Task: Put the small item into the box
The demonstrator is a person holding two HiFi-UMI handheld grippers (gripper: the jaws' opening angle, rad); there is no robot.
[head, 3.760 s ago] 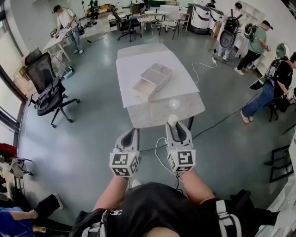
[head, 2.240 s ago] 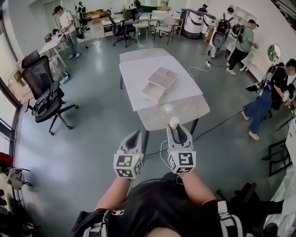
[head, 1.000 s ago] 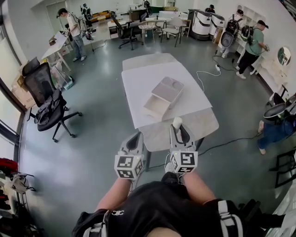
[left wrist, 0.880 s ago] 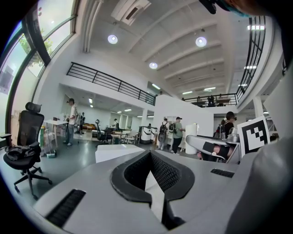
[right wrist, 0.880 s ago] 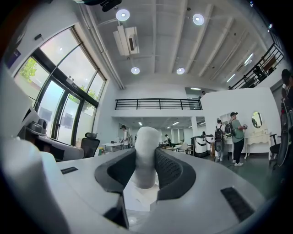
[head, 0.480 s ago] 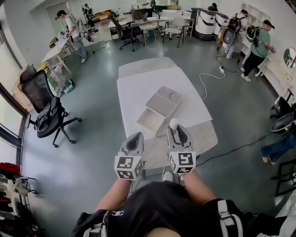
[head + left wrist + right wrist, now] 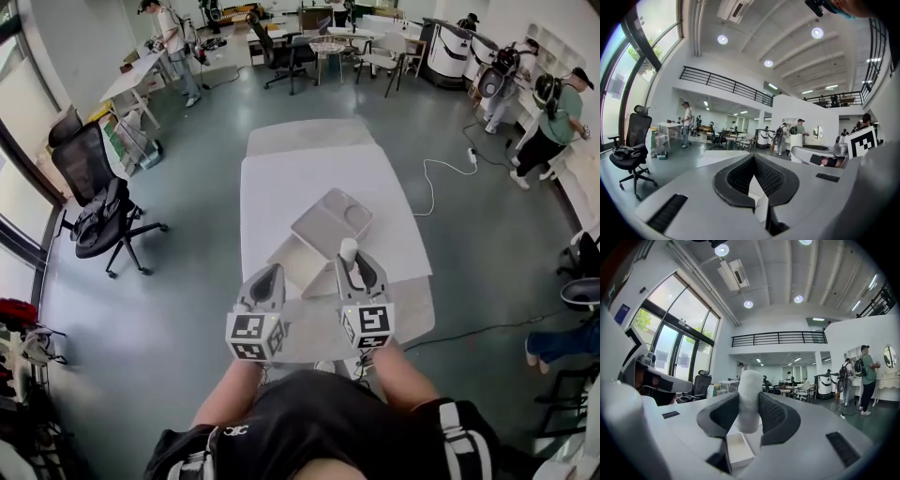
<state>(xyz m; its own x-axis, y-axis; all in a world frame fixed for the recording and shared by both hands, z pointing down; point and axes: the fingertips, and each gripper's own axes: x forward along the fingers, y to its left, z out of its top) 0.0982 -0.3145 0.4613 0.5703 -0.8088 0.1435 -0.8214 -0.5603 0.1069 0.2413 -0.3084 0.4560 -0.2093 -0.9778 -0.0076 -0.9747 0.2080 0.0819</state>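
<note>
A small white cylinder-shaped item [image 7: 348, 249] stands upright between the pads of my right gripper [image 7: 349, 258], which is shut on it; the right gripper view shows the item [image 7: 750, 399] pressed from both sides. The pale box [image 7: 296, 259] lies open on the table with its lid [image 7: 331, 220] lying beside it on the far side. The item hovers over the box's near right side, and a corner of the box [image 7: 738, 449] shows below the jaws. My left gripper [image 7: 267, 279] is shut and holds nothing, left of the right one over the table's near part.
The box rests on a white sheet [image 7: 309, 178] on a marble-look table [image 7: 403, 309]. A black office chair [image 7: 98, 202] stands on the floor at the left. A white cable [image 7: 441, 173] lies on the floor right of the table. People work at the room's far side.
The table and box have come nearer under both grippers. The right gripper's tip with the item now lies over the box's near side. Both jaws stand as before.
</note>
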